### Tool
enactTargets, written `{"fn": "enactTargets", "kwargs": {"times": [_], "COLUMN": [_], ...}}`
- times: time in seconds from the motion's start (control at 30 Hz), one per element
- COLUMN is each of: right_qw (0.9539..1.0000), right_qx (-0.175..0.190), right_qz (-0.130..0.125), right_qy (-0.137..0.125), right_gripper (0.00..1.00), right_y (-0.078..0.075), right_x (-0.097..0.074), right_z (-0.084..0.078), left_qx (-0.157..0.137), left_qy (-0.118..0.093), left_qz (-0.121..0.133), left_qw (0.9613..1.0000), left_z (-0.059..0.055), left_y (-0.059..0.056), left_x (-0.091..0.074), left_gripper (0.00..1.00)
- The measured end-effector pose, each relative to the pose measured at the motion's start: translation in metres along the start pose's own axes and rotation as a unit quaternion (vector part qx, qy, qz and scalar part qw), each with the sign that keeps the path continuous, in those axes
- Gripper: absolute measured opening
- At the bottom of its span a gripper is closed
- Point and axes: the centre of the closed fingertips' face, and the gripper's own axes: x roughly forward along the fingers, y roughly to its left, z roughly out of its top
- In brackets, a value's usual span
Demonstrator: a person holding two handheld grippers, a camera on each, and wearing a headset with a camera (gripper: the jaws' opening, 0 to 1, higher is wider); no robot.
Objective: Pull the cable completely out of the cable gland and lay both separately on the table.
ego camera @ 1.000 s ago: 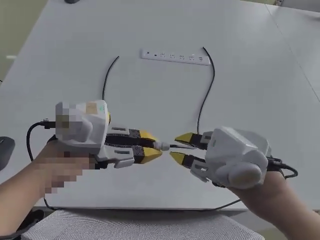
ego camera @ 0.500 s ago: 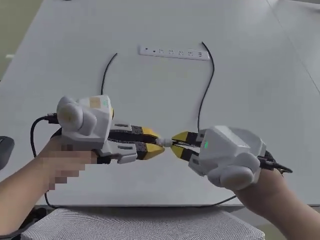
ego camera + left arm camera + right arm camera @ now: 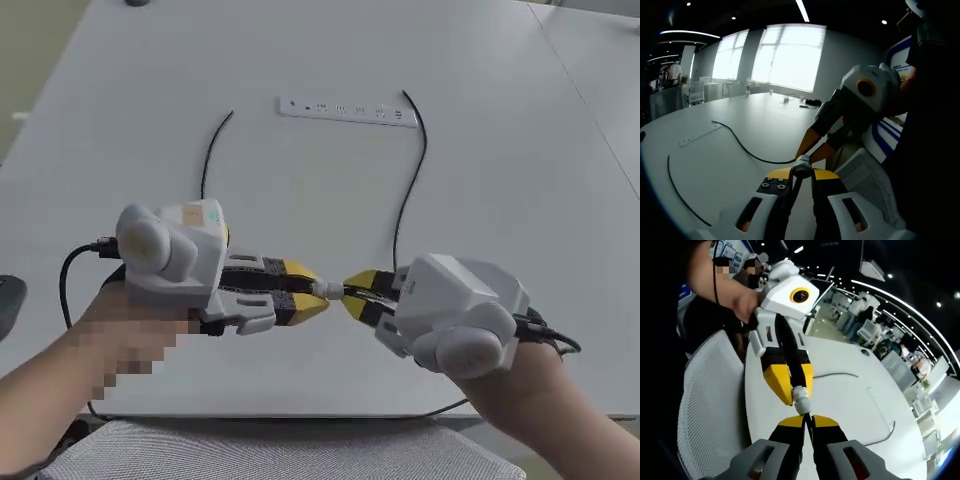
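Gland (image 3: 328, 291) is pinched fast in my left gripper's (image 3: 316, 293) closed jaws, steadied above the table's (image 3: 300, 200) near edge. Just right of it, my right gripper's (image 3: 352, 292) jaws are clamped on the cable (image 3: 412, 190), placed to draw it straight out.

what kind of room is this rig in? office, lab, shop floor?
Probably an open-plan office or meeting space: a large white table with a power strip on it, a mesh office chair at its edge, and tall windows along the far wall.
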Motion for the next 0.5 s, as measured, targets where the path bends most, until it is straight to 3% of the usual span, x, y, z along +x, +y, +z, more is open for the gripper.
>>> {"fn": "enactTargets", "kwargs": {"times": [0.27,0.5], "right_qw": [0.9997,0.9980], "right_qx": [0.023,0.061], "right_qz": [-0.003,-0.014], "right_qy": [0.001,0.008], "right_gripper": [0.00,0.00], "right_y": [-0.006,-0.014], "right_x": [0.000,-0.002], "right_z": [-0.002,-0.013], "left_qx": [0.003,-0.001], "left_qy": [-0.006,-0.008], "left_qz": [0.012,0.017], "left_qw": [0.9999,0.9998], "left_z": [0.002,0.003], "left_y": [0.003,0.005], "left_x": [-0.004,-0.006], "left_gripper": [0.15,0.15]}}
